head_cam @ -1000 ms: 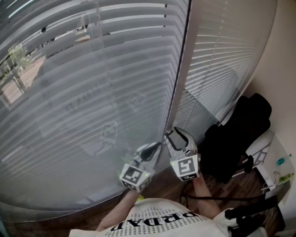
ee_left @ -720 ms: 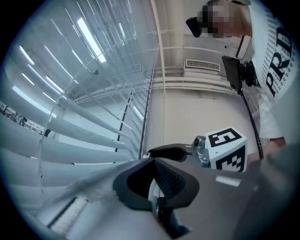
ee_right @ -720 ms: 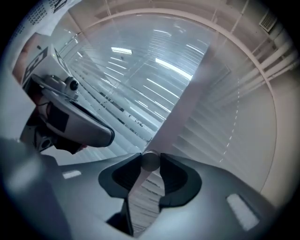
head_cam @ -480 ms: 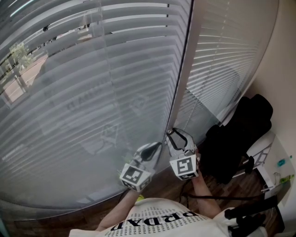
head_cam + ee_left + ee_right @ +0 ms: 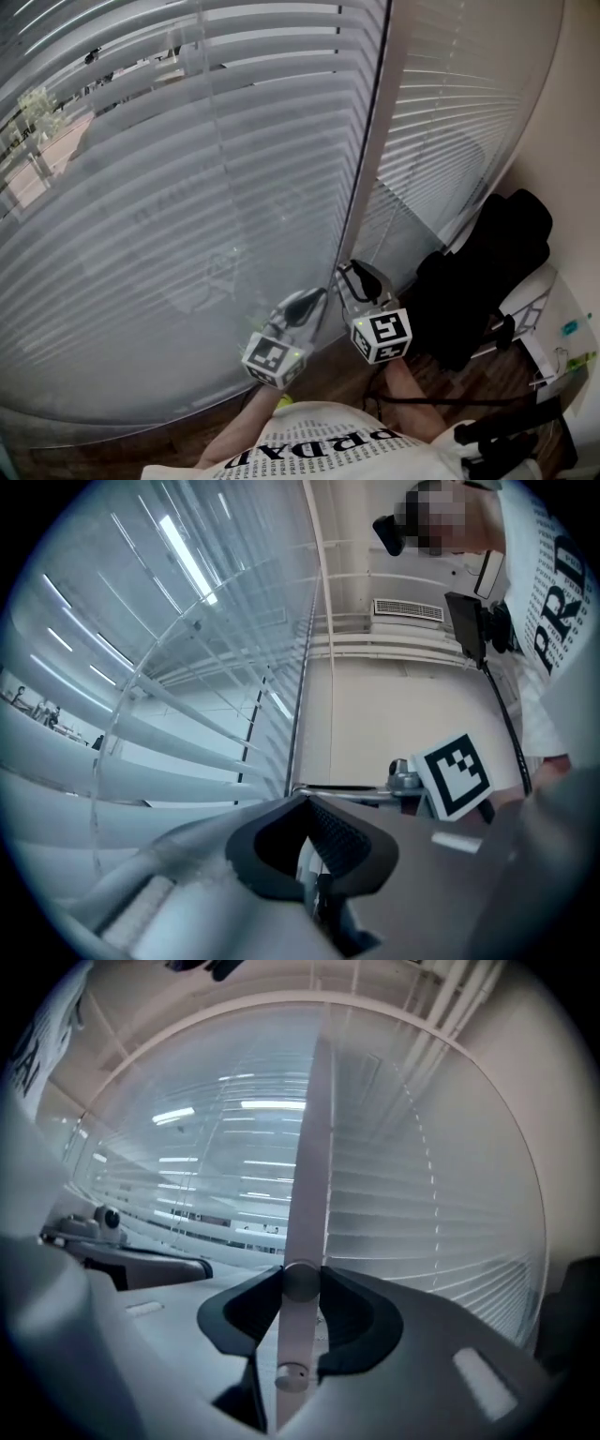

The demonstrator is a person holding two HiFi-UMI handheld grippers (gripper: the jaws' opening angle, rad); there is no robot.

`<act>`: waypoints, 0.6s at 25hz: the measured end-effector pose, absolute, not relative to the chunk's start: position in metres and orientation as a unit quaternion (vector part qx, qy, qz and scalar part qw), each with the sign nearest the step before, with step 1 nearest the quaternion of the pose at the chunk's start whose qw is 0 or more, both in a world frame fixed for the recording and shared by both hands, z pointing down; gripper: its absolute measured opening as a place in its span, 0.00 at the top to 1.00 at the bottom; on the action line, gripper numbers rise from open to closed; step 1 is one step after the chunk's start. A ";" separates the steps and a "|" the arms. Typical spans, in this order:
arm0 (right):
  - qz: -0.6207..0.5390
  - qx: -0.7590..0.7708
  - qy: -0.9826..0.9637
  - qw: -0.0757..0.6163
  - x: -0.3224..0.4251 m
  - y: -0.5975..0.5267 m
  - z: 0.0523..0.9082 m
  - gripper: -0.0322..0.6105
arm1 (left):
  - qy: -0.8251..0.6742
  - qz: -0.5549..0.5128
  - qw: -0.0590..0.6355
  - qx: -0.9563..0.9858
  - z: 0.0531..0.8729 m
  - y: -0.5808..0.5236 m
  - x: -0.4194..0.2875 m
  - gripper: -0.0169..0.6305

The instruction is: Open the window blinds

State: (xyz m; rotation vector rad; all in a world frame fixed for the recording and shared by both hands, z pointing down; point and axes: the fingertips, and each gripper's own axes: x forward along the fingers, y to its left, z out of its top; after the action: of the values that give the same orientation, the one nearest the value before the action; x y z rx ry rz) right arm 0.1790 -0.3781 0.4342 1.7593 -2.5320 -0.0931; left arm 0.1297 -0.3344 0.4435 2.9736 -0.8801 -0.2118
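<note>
Closing just now on the tilt wand, my right gripper's jaws clamp it from both sides, the rod running straight up between them. I judge it a hold for twisting the slats open. The window blinds fill the upper left, slats mostly closed. My left gripper, jaws together, hangs just beside. Both point level at the window, low centre, the right marker cube cocked.
</note>
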 end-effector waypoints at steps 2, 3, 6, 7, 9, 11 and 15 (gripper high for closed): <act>-0.002 0.570 -0.821 0.002 0.180 -0.378 0.434 0.74 | -0.282 -0.069 0.017 0.957 0.443 -0.334 0.130 0.98; 0.003 0.571 -0.821 -0.003 0.181 -0.378 0.434 0.74 | -0.282 -0.070 0.017 0.957 0.443 -0.335 0.130 0.98; 0.009 0.571 -0.821 -0.009 0.180 -0.378 0.434 0.74 | -0.280 -0.072 0.020 0.957 0.443 -0.335 0.131 0.98; 0.013 0.571 -0.821 -0.014 0.180 -0.378 0.434 0.74 | -0.279 -0.073 0.022 0.957 0.443 -0.335 0.131 0.98; 0.019 0.571 -0.821 -0.021 0.180 -0.378 0.434 0.74 | -0.277 -0.074 0.023 0.958 0.444 -0.334 0.131 0.98; 0.011 0.572 -0.820 -0.015 0.181 -0.378 0.434 0.74 | -0.276 -0.074 0.022 0.958 0.443 -0.335 0.132 0.98; -0.055 0.573 -0.816 0.052 0.178 -0.376 0.433 0.74 | -0.278 -0.072 0.020 0.958 0.443 -0.335 0.131 0.98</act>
State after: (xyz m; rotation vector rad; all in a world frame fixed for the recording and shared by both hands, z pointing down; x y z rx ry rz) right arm 0.1784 -0.3761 0.4327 1.7438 -2.4826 -0.1677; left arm 0.1310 -0.3350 0.4426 2.9704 -0.8616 -0.2225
